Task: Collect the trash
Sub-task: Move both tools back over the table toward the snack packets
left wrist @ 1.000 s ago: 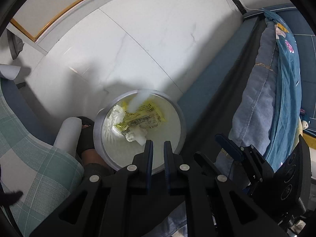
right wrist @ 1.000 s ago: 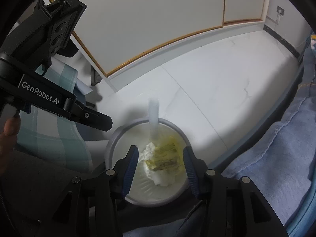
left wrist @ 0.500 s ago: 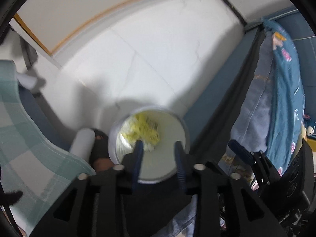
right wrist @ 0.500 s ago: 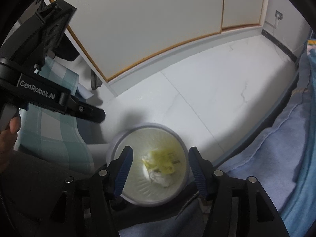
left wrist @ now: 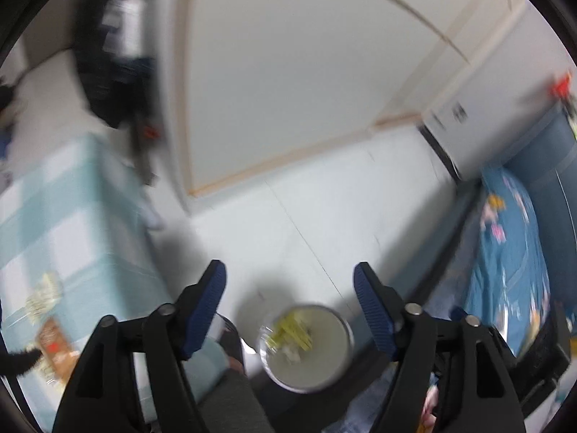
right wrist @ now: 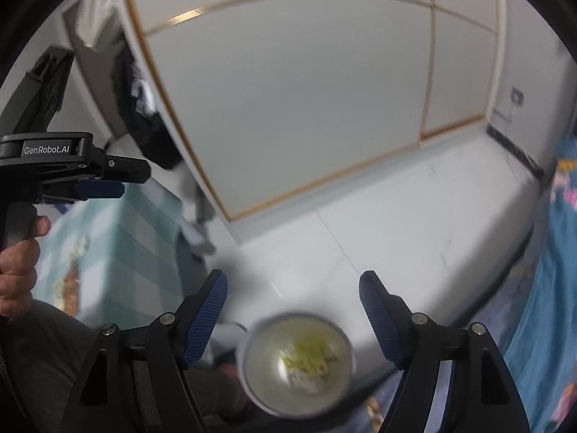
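A round white trash bin (left wrist: 306, 348) stands on the pale floor, far below both grippers. Inside lie yellow wrappers (left wrist: 292, 328) and crumpled white tissue (left wrist: 290, 351). The right wrist view shows the same trash bin (right wrist: 297, 359) with the yellow wrappers (right wrist: 306, 355). My left gripper (left wrist: 289, 276) hangs high above the bin, jaws opening, nothing between them. My right gripper (right wrist: 293, 285) is also well above it, jaws opening and empty. The left gripper's body (right wrist: 65, 166) shows at the left of the right wrist view, held by a hand (right wrist: 18, 274).
A table with a teal checked cloth (left wrist: 72, 234) stands at the left, with snack packets (left wrist: 54, 342) on it. A bed with blue floral bedding (left wrist: 512, 263) runs along the right. White closet doors (right wrist: 306, 101) fill the back. Dark clothing (left wrist: 108, 54) hangs at upper left.
Both grippers have risen away from the bin, which now looks smaller and lower. Both pairs of jaws have spread wide. The left view has tilted up towards the closet and table.
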### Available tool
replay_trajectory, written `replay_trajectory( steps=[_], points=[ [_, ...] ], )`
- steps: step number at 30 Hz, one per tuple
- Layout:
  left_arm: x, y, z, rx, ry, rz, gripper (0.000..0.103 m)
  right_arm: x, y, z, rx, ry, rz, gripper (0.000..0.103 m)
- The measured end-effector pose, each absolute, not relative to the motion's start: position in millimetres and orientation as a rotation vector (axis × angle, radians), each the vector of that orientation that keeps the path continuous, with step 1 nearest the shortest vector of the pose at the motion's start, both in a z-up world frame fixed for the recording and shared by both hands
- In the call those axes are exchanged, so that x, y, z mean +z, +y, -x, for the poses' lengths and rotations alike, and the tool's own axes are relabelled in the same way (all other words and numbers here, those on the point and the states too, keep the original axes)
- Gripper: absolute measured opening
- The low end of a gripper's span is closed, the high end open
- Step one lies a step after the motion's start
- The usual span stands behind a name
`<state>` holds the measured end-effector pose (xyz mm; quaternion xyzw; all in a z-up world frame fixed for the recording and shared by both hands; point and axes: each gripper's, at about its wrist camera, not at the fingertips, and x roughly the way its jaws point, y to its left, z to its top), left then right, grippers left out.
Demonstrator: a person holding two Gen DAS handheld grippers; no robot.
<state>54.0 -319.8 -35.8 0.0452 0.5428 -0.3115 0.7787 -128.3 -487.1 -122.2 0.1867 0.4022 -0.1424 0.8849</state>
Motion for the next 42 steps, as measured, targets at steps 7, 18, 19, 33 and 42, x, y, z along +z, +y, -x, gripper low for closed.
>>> replay_trajectory(
  steps=[7,18,19,33,42],
  points=[
    [12.5,-238.4,-58.3,-0.516,0.990,-0.010,0.086,-59.2,-443.8,100.4,-0.201,0.692,-0.348,0.086],
    [68.3,-116.8,-44.8,-0.237,0.690,0.048,0.100,-3.5,-341.5,49.4,0.002,0.540,-0.251,0.093],
    [70.3,-113.3,-46.2,-0.218,0.677,0.056,0.101,0.9,-330.8,44.5,0.025,0.530,-0.242,0.093],
    [57.5,-34.2,-49.1,-0.036,0.522,0.121,0.102,10.3,-219.6,-15.1,0.202,0.529,-0.103,0.099],
    [10.5,-1.6,-74.8,-0.016,0.631,0.197,0.102,-26.4,-188.8,-60.0,0.289,0.664,-0.032,0.099]
  ],
)
